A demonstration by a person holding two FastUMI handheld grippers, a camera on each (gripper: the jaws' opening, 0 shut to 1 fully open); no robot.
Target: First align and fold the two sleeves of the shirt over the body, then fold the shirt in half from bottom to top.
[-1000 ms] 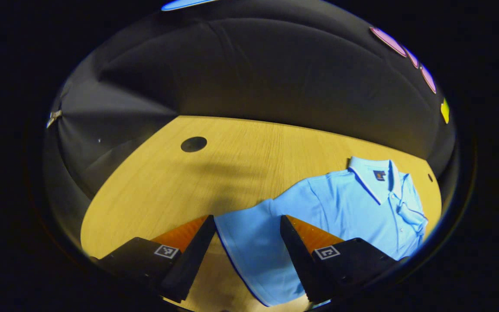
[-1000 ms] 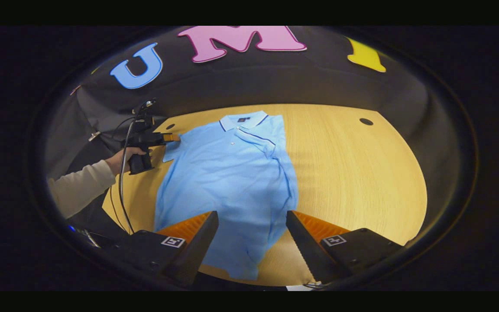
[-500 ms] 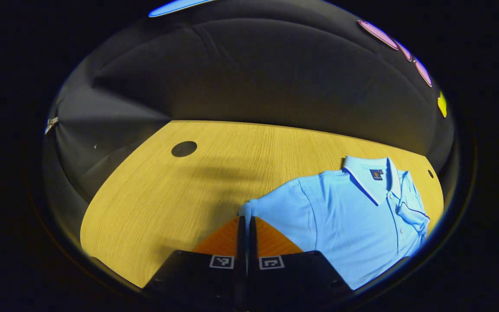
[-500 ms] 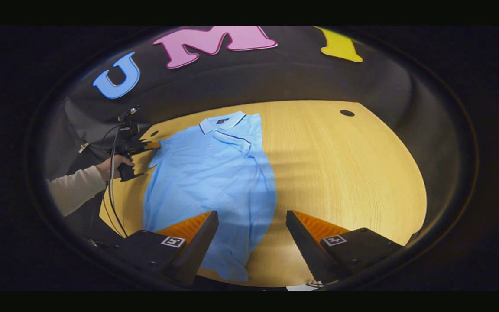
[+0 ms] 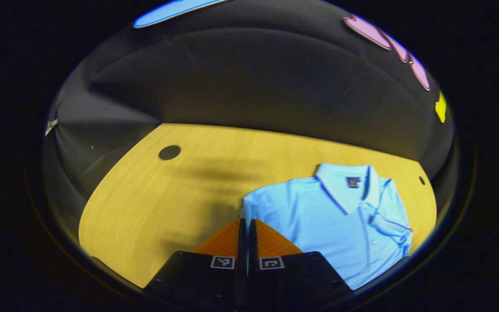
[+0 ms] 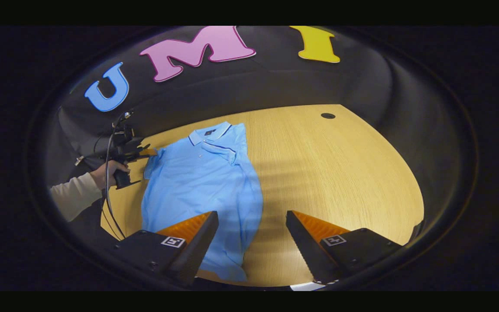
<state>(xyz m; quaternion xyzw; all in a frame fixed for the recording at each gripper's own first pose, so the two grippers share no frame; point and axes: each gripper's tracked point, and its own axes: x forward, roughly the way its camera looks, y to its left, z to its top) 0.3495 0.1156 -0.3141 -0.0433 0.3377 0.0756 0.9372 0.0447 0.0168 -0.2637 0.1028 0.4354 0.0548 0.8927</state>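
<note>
1. Left gripper [image 5: 245,223]: fingers pressed together, pinching the edge of the shirt's left sleeve [image 5: 249,203]; held by a hand [image 6: 108,169] at the table's left side.
2. Right gripper [image 6: 251,216]: fingers spread, hovering above the shirt's lower hem.
3. Shirt [image 6: 202,186]: light blue polo, lying flat on the wooden table [image 6: 340,173], collar toward the booth wall.

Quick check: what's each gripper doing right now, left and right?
Left gripper: closed, pinching the shirt's sleeve edge.
Right gripper: open, holding nothing, above the shirt's lower part.
</note>
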